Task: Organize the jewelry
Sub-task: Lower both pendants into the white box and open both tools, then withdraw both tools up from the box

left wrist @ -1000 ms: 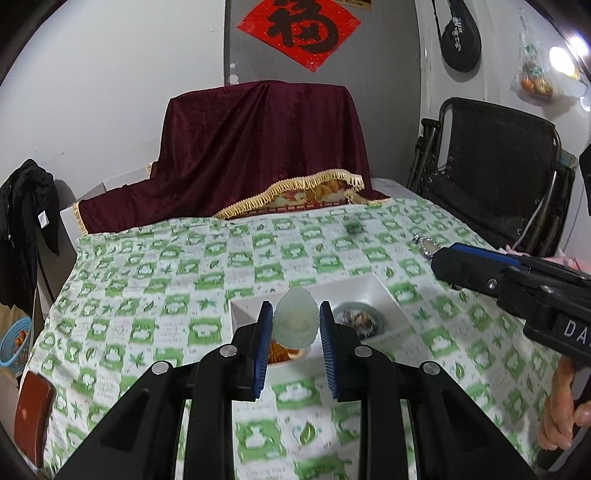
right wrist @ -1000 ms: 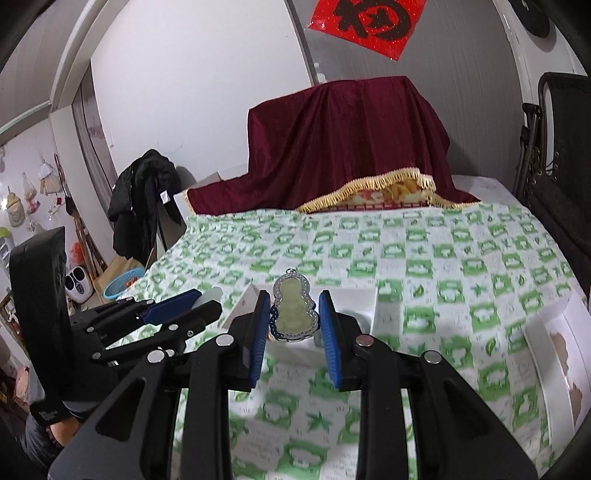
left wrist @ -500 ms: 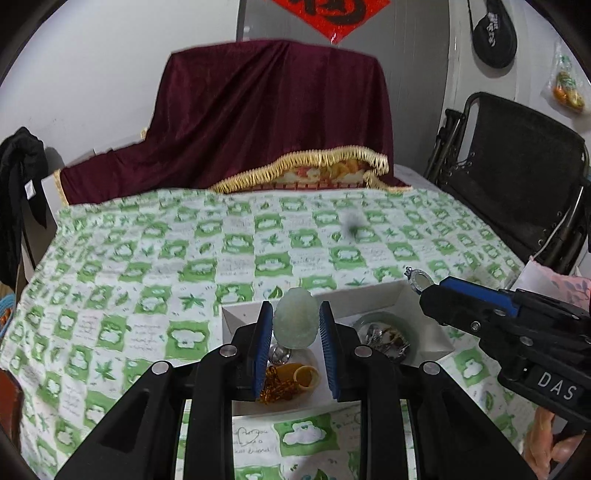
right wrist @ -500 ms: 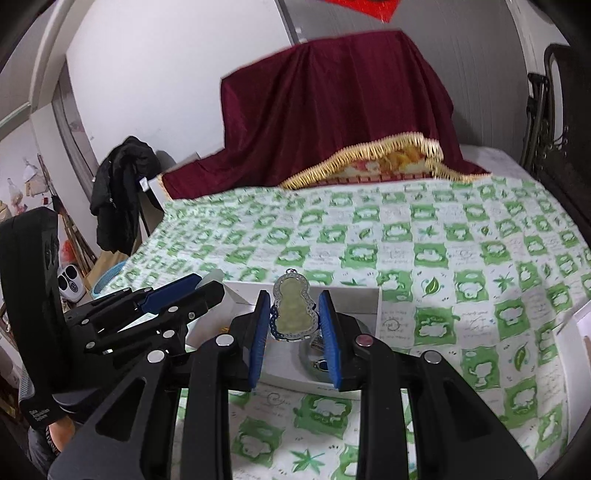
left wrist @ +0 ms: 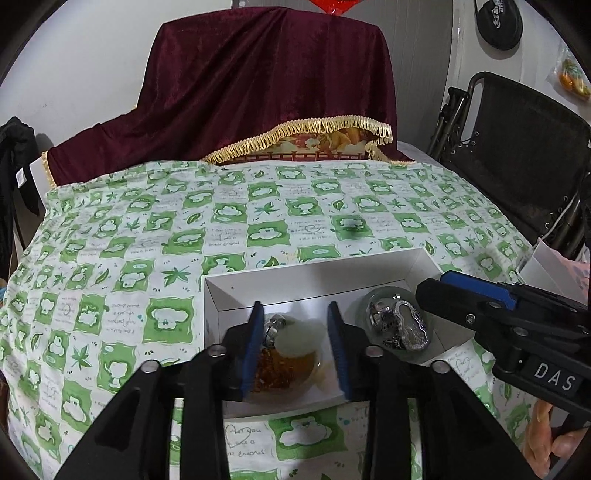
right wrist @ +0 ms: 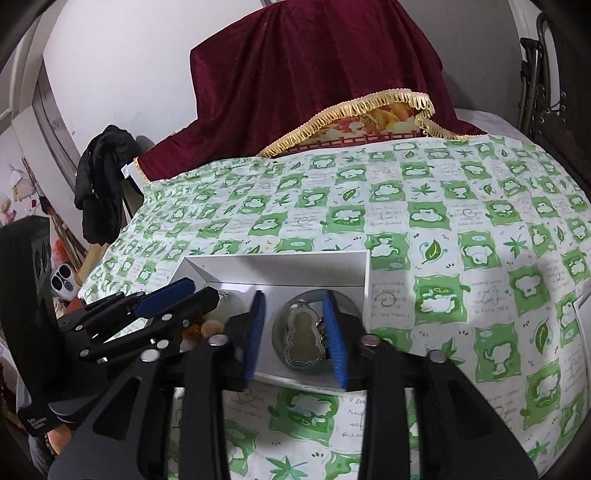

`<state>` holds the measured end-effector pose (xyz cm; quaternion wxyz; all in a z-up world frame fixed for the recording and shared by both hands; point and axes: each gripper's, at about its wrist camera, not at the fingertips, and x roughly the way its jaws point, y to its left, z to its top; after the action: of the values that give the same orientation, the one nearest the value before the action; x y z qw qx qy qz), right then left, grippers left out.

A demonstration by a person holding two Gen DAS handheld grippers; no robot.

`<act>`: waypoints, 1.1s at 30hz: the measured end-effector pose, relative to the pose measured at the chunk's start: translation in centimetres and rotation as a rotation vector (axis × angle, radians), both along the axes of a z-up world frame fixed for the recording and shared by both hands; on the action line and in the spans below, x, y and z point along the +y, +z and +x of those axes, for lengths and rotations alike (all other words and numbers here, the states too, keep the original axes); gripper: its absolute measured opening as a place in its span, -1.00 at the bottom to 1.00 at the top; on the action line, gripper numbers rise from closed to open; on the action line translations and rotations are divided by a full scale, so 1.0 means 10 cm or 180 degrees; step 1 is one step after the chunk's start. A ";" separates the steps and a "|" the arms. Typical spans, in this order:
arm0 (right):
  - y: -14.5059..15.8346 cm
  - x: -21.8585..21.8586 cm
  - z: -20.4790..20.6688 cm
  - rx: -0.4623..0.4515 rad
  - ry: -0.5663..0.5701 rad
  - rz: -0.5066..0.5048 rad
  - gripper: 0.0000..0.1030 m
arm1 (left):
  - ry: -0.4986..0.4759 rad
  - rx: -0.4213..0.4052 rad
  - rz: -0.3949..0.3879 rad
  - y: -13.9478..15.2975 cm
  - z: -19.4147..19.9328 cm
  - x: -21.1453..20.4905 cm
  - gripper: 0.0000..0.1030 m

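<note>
Both claws hang spread wide over the white box (left wrist: 317,284). The pale jade pendant (left wrist: 297,338) lies in the left bowl between the left gripper (left wrist: 295,347) fingers; the silver-framed pendant (right wrist: 303,338) lies in the right bowl beneath the right gripper (right wrist: 295,341).

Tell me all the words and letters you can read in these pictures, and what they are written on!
"DAS": white letters on the black body of the right claw.
"love a", "friend": green handwriting on the tablecloth, only partly readable.
Other handwriting on the tablecloth: too small to read.
White print on the left claw body: too blurred.
Red wall sign: cut off, unreadable.
White print on the black round thing on the wall: unreadable.
</note>
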<state>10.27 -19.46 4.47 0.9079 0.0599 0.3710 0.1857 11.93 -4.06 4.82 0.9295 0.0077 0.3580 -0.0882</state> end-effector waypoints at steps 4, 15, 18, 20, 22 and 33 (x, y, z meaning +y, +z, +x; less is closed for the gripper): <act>0.05 -0.01 -0.03 -0.0037 0.0002 0.0038 -0.32 | 0.0017 -0.0026 -0.0014 0.04 -0.02 0.01 -0.24; 0.17 -0.02 -0.10 -0.0129 0.0006 0.0092 -0.30 | 0.0139 -0.0118 0.0002 0.13 -0.07 0.07 0.12; 0.16 -0.04 -0.11 -0.0138 -0.0023 0.0099 -0.05 | 0.0190 -0.0137 0.0036 0.14 -0.09 0.09 0.51; 0.16 -0.04 -0.13 -0.0176 -0.0063 0.0058 0.12 | 0.0259 -0.0174 0.0056 0.17 -0.13 0.11 0.79; 0.18 -0.05 -0.16 -0.0212 -0.0120 -0.0011 0.38 | 0.0305 -0.0212 0.0056 0.19 -0.17 0.13 0.93; 0.25 -0.33 -0.16 0.0041 -0.0466 0.0143 0.91 | 0.0520 -0.0143 0.0129 0.25 -0.28 0.25 0.93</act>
<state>8.68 -22.77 6.92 0.9150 0.1084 0.3673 0.1267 9.17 -1.57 7.30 0.9411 -0.0007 0.3382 -0.0047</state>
